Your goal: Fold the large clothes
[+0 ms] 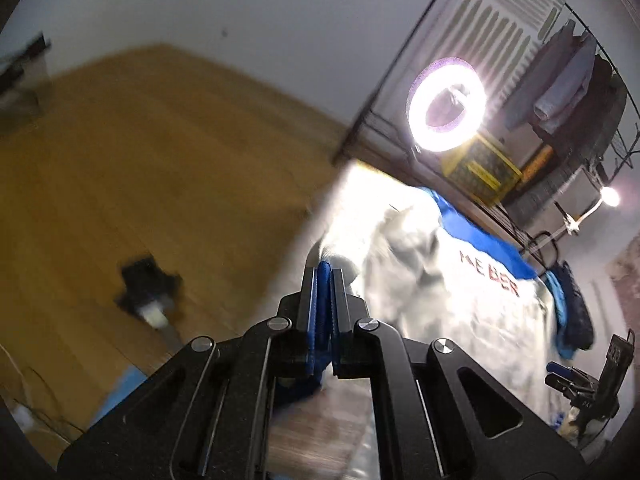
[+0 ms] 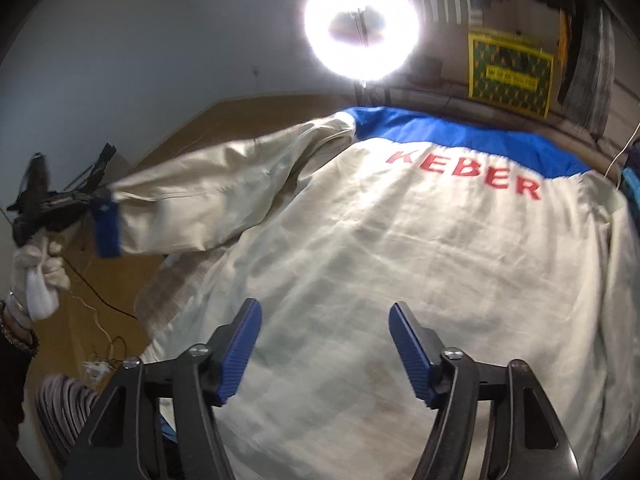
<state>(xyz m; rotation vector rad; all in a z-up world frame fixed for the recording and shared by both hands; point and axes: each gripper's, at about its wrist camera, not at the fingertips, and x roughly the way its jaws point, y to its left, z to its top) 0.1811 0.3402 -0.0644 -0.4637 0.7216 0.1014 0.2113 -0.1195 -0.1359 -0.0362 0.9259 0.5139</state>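
Patterned table top (image 2: 168, 280) mostly covered, cream jacket (image 2: 400, 260) with blue yoke spread back-up across it

Ring light (image 2: 362, 26) glares, blown out; left view motion-blurred; fisheye edges dark, curved.

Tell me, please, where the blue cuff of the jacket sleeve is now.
In the right wrist view the blue cuff is at the far left, at the end of the stretched sleeve, pinched by the left gripper beside the gloved hand.
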